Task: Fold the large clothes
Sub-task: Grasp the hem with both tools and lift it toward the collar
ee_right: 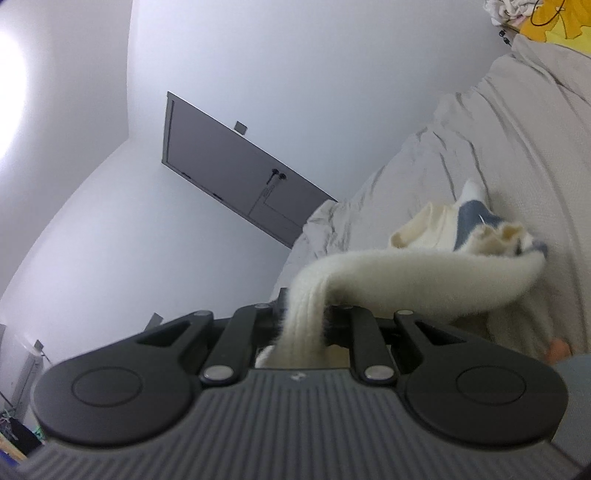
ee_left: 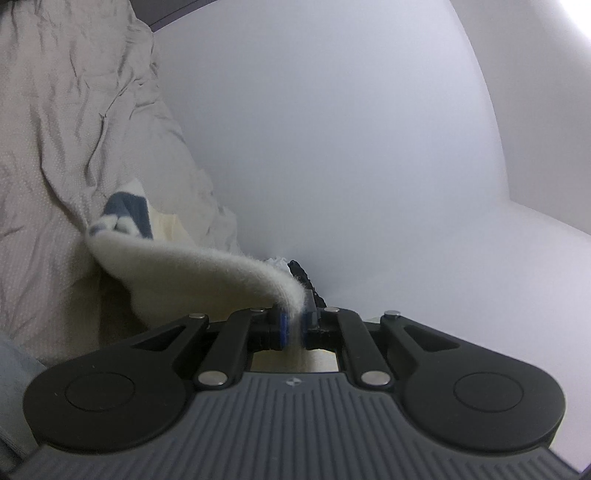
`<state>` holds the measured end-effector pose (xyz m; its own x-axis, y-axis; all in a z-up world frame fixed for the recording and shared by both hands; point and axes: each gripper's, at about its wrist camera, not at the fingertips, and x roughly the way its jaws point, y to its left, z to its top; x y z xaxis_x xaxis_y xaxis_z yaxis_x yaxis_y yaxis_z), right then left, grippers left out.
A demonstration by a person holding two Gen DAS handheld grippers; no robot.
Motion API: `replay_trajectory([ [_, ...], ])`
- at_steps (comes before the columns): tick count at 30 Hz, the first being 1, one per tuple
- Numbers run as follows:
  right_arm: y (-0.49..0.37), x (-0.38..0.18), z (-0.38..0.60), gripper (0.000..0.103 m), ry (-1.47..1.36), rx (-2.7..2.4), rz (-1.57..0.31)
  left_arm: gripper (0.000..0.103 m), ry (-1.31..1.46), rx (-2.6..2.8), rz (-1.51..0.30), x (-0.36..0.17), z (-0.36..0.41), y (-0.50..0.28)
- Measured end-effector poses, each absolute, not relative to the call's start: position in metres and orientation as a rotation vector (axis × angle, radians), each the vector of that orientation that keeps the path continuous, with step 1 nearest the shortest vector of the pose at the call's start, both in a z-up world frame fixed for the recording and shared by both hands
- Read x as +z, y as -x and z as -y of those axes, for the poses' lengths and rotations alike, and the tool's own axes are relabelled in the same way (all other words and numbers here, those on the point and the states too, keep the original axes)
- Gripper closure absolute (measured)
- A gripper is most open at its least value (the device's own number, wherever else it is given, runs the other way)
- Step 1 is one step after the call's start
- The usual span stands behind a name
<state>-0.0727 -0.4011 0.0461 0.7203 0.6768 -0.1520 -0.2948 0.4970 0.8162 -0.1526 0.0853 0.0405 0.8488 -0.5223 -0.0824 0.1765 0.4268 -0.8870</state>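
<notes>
A cream fuzzy sweater with a grey-blue pattern hangs between both grippers, lifted off the bed. My left gripper is shut on a thin edge of the sweater, which stretches away to the left. My right gripper is shut on a ribbed edge of the same sweater, which stretches away to the right. The grey-blue patch shows in the left wrist view and in the right wrist view. Both cameras point upward toward walls and ceiling.
A wrinkled light-grey bedsheet fills the left of the left wrist view and shows on the right in the right wrist view. A grey door is in the wall. Yellow cloth lies at the top right.
</notes>
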Motion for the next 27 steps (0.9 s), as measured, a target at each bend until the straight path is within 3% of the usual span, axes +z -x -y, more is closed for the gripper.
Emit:
replay_trajectory([
  [4, 0.053, 0.038, 0.399, 0.087, -0.864, 0.559, -0.533, 0.095, 0.986, -0.399, -0.394, 0.048, -0.079, 0.120],
  [13, -0.067, 0.033, 0.387, 0.085, -1.066, 0.409, -0.563, 0.095, 0.842, -0.241, -0.421, 0.070, -0.066, -0.049],
  [21, -0.173, -0.013, 0.378, 0.083, -1.166, 0.262, -0.650, 0.095, 0.873, -0.133, -0.477, 0.007, -0.086, -0.175],
  [27, -0.221, -0.067, 0.372, 0.083, -1.186, 0.223, -0.740, 0.095, 0.908, -0.108, -0.506, -0.059, -0.109, -0.224],
])
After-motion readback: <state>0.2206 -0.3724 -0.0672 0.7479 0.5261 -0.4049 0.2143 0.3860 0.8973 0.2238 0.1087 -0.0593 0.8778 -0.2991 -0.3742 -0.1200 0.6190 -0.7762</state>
